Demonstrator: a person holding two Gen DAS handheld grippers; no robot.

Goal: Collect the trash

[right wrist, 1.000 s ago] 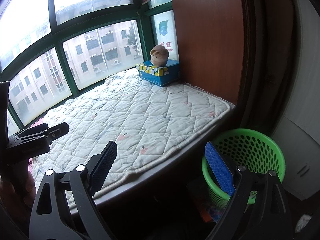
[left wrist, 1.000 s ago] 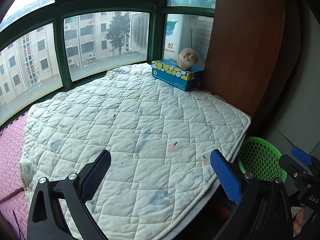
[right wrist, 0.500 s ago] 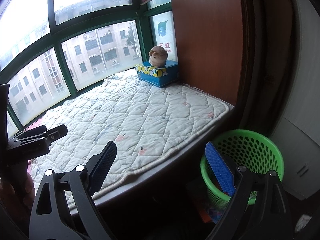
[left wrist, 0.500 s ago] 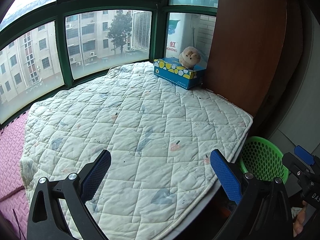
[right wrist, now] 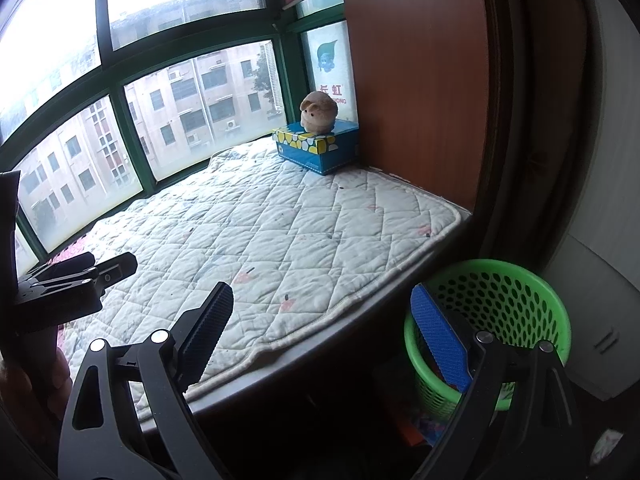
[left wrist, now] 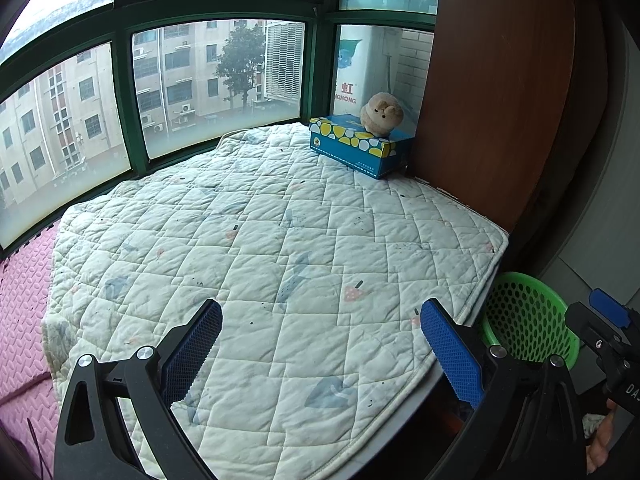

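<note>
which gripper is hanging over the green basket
The right gripper: its right-hand finger overlaps the green basket, while the left gripper hangs over the quilt.

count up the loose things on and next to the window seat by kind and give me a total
Tissue box: 1
Plush toy, sitting on the tissue box: 1
Green basket, on the floor beside the seat: 1
Quilted pad: 1
Total: 4

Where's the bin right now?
The green bin stands on the floor past the quilt's right edge, behind the right gripper's right finger.
</note>
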